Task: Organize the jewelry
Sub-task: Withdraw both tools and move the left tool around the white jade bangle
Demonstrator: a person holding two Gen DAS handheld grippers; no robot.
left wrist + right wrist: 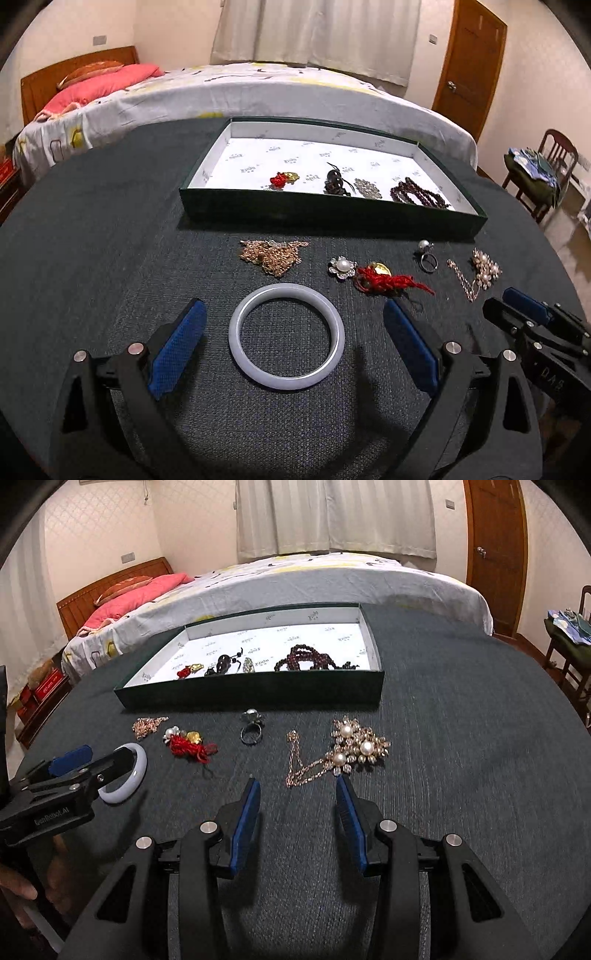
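A pale jade bangle point(286, 336) lies flat on the dark tablecloth between the wide-open fingers of my left gripper point(295, 321); it also shows in the right wrist view point(127, 775). My right gripper point(295, 794) is open and empty, just short of a pearl flower necklace point(354, 747) with a rose-gold chain. A green box point(332, 212) with white lining holds a red knot charm, a dark pendant, a grey piece and dark red beads point(417, 194). On the cloth lie a gold chain heap point(273, 253), a pearl brooch point(342, 266), a red tassel charm point(388, 280) and a pearl ring point(427, 258).
A bed point(258, 92) with a white cover and pink pillows stands behind the table. A wooden door point(469, 70) is at the back right, with a chair point(546, 170) holding clothes beside it. My hand on the left gripper's handle shows at the left edge of the right wrist view.
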